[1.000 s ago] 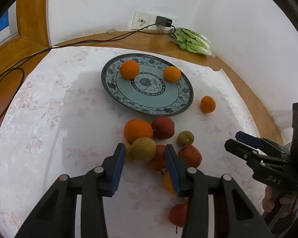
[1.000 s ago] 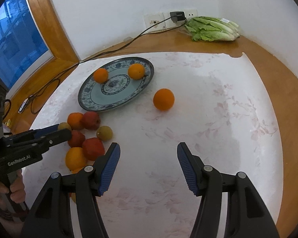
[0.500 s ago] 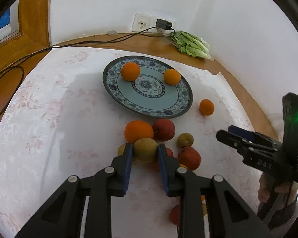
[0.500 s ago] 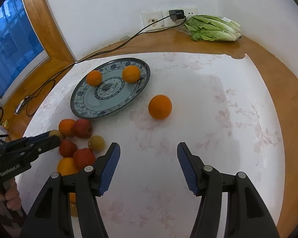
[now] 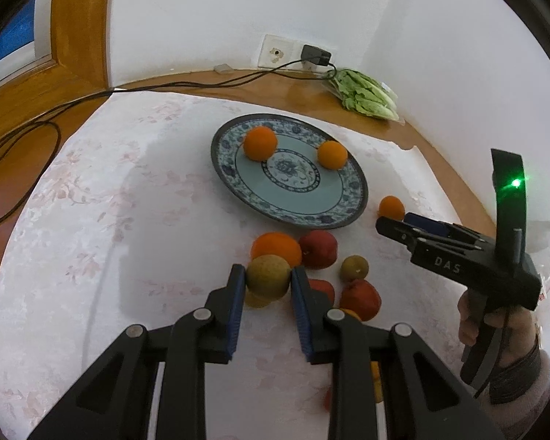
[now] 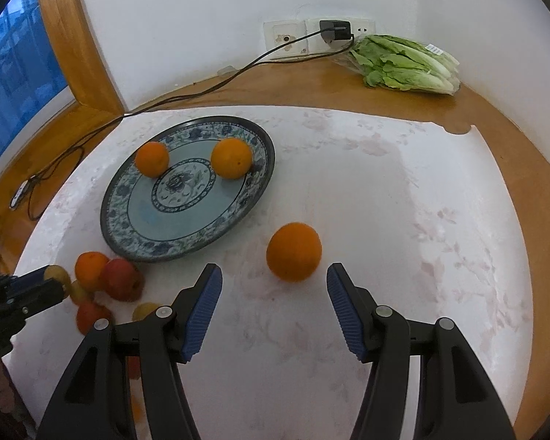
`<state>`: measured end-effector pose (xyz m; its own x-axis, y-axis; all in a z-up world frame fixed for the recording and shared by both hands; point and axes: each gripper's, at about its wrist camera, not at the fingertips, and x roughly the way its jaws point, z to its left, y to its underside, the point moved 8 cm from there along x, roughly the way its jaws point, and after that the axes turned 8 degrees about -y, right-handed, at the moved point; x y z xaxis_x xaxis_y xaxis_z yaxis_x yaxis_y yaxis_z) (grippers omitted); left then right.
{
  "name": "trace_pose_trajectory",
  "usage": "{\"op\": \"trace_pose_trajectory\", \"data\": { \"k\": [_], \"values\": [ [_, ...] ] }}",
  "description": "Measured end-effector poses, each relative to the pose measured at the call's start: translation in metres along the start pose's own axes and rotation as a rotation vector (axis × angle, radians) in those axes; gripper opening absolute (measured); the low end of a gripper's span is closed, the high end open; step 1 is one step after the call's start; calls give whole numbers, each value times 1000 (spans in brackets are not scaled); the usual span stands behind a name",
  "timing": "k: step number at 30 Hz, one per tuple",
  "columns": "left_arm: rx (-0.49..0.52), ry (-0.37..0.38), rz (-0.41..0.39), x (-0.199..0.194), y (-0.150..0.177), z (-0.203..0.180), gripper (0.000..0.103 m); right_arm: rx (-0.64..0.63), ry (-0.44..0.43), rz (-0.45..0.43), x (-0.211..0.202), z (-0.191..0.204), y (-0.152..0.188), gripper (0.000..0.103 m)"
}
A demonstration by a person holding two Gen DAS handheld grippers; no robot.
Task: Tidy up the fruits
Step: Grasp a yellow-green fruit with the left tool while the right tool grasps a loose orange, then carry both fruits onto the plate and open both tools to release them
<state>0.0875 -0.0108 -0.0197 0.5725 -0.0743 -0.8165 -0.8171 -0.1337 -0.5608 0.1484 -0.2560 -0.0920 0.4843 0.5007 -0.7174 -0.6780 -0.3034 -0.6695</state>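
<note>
L gripper [image 5: 267,280] is clamping a yellow-green fruit [image 5: 268,275] at the pile's edge, plate [image 5: 348,183] lying at 12 o'clock from it, while R gripper [image 6: 274,302], jaws apart and empty, is nearing the loose orange [image 6: 294,251] just ahead at 12.

From my left wrist camera, my left gripper [image 5: 267,280] covered the sides of the yellow-brown fruit [image 5: 268,276] it pinched, and a small yellow fruit [image 5: 256,300] peeked out underneath, mostly hidden. The gripper's black arms blocked several pieces in the fruit pile [image 5: 322,275]; I could not tell what the orange and red bits [image 5: 376,385] low down were. From my right wrist camera, my own right gripper [image 6: 273,304] masked part of that pile [image 6: 102,286], which looked blurred near the left edge, where the frame cut off the other tool.
</note>
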Motion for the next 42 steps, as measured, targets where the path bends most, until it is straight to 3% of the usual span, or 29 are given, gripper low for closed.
{"op": "trace_pose_trajectory", "data": {
  "k": [9,14,29,42],
  "values": [
    [-14,-1,-8,-1,-2,4,27,-2,3,1,13,-2,-6,50],
    [-17,-3,-10,-1,-1,4,27,0,16,-4,14,-6,-8,33],
    [-23,-7,-15,-3,-3,6,27,19,-24,-25,-6,-2,-3,33],
    [12,-18,-49,-12,-16,-3,27,-41,-68,-52,-38,26,-1,33]
  ]
}}
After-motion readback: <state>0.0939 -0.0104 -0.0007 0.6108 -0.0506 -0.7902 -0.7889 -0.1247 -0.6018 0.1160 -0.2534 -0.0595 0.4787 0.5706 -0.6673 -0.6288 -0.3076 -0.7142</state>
